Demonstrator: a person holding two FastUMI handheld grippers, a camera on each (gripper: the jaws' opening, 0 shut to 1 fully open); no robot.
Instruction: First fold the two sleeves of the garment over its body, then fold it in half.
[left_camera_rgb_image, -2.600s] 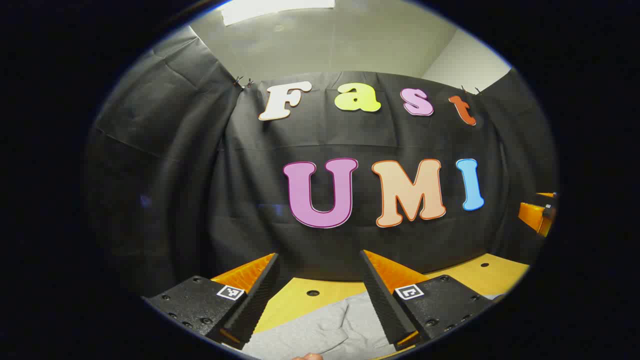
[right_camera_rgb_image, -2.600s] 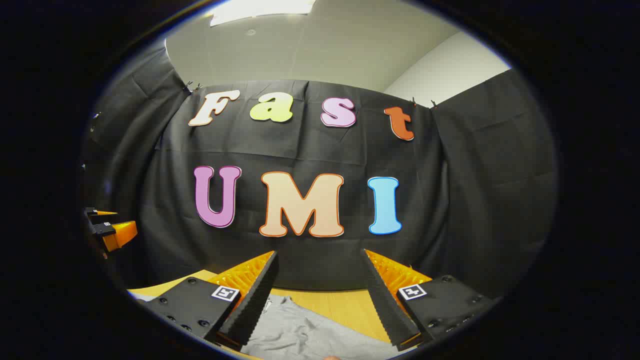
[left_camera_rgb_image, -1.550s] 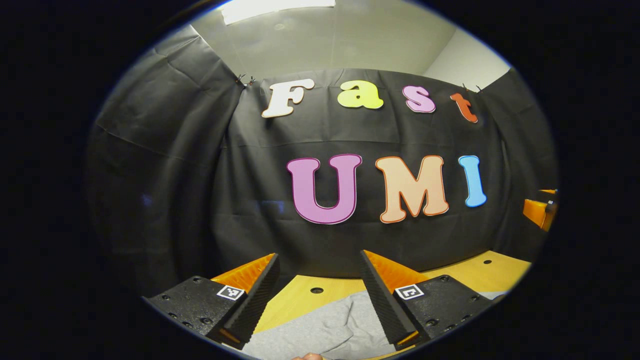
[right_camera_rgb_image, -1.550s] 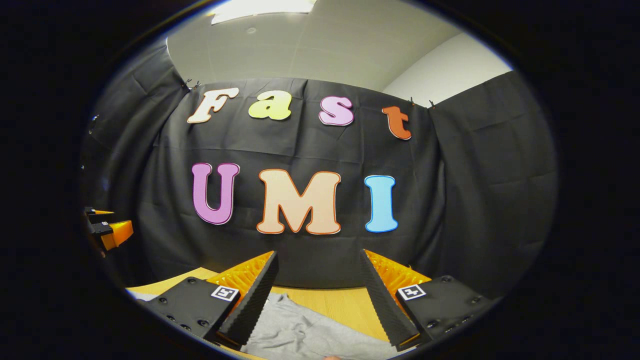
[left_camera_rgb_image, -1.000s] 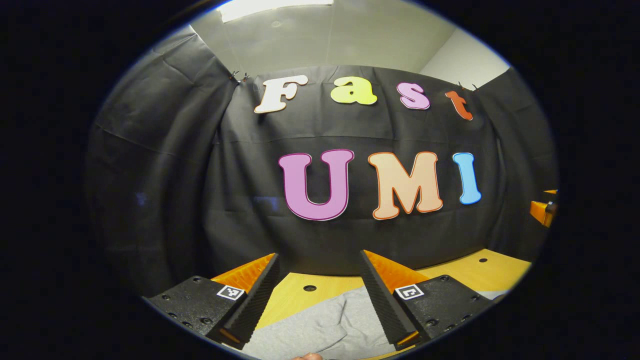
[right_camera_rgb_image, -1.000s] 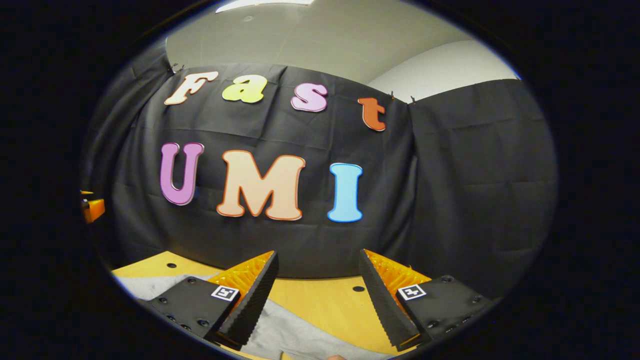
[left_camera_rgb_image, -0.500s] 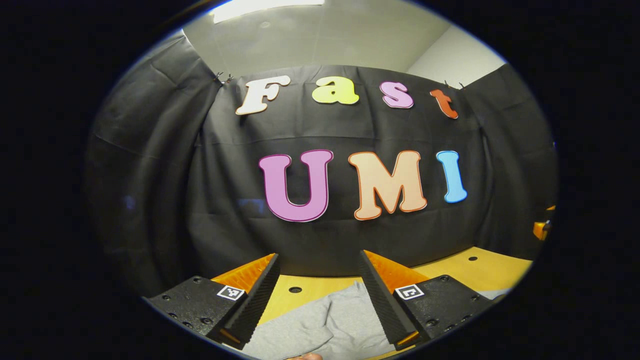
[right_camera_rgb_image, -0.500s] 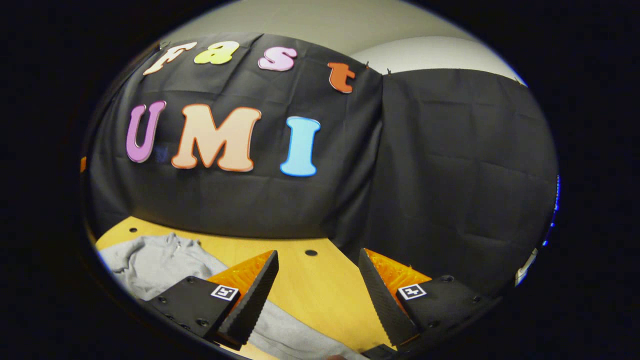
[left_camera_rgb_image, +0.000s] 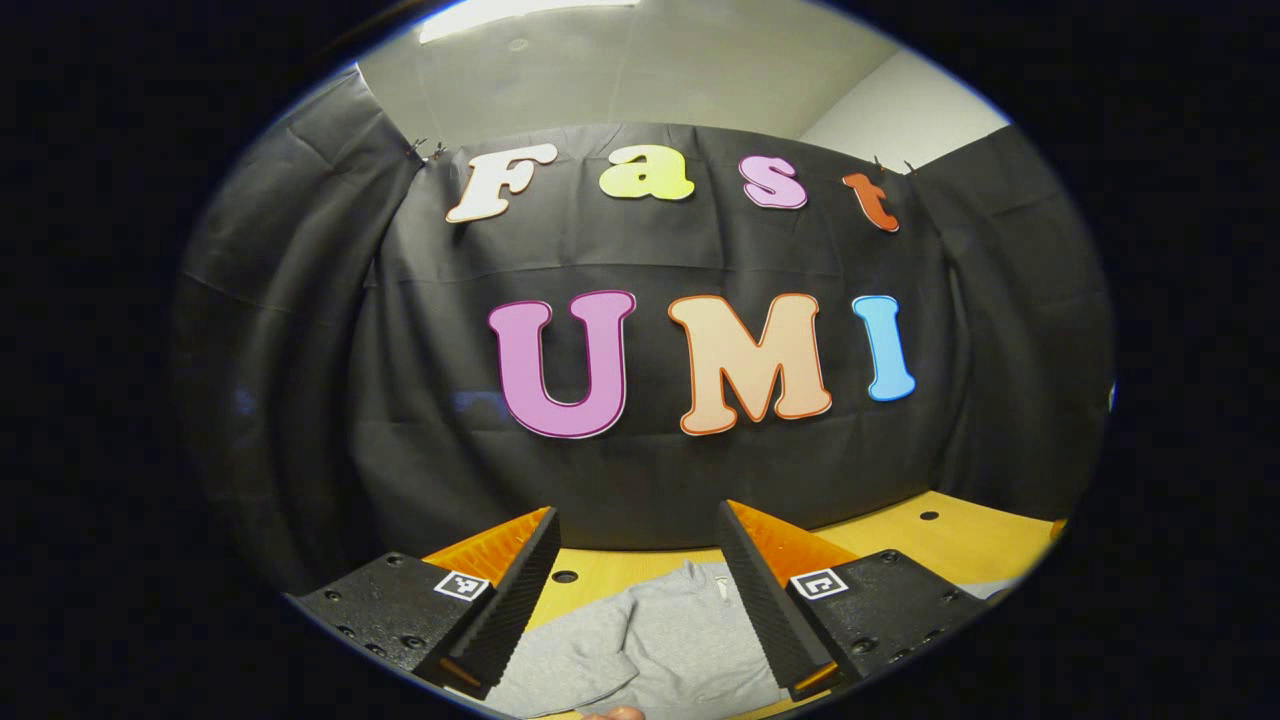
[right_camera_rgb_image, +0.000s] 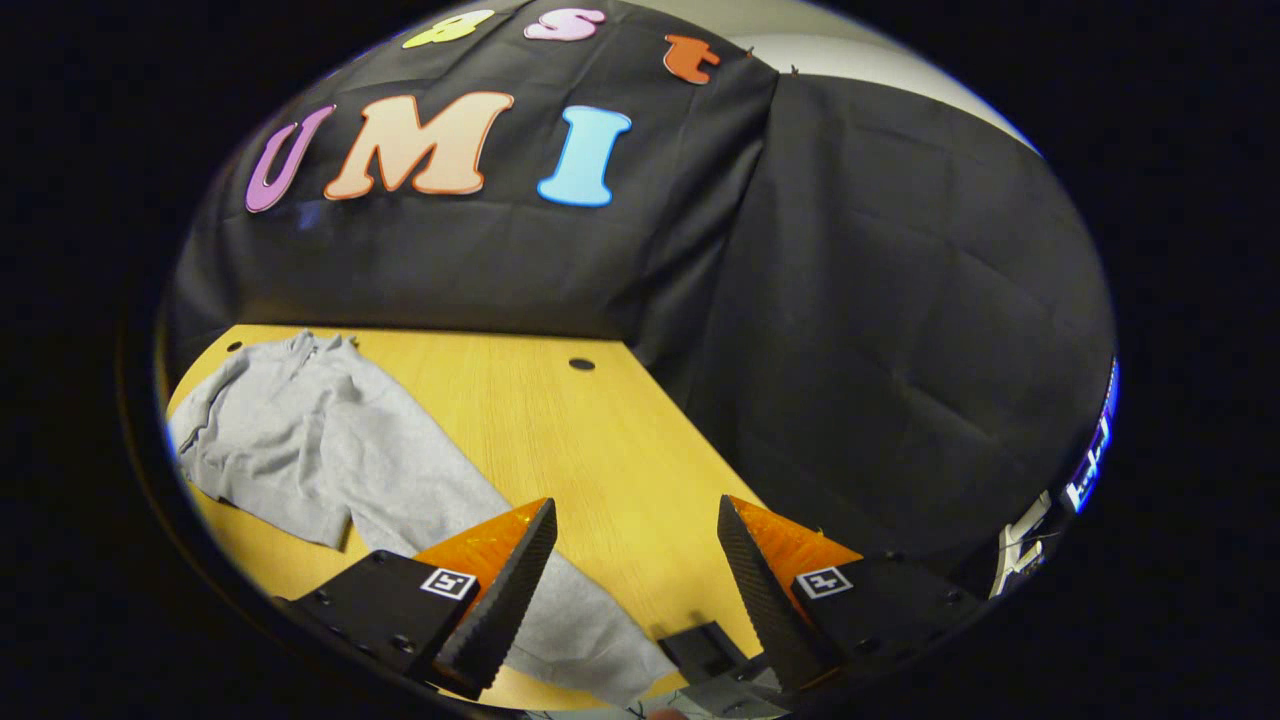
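Right gripper (right_camera_rgb_image: 635, 560) swung down toward table (right_camera_rgb_image: 560, 440), jaws apart, empty, above sleeve (right_camera_rgb_image: 570, 630). Left gripper (left_camera_rgb_image: 635, 570) hovered spread over garment (left_camera_rgb_image: 650, 640), barely shifted. Garment lay flat, unfolded. I judged first sleeve grab imminent.

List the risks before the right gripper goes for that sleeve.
1. The right gripper is open above the table, beside the grey garment's long sleeve rather than over it; closing here would likely catch nothing.
2. The sleeve's end lies near the table's front edge, next to a small dark object; a low approach might hit that.
3. The left gripper hangs open over the garment, so nothing pins the body; pulling may drag it.
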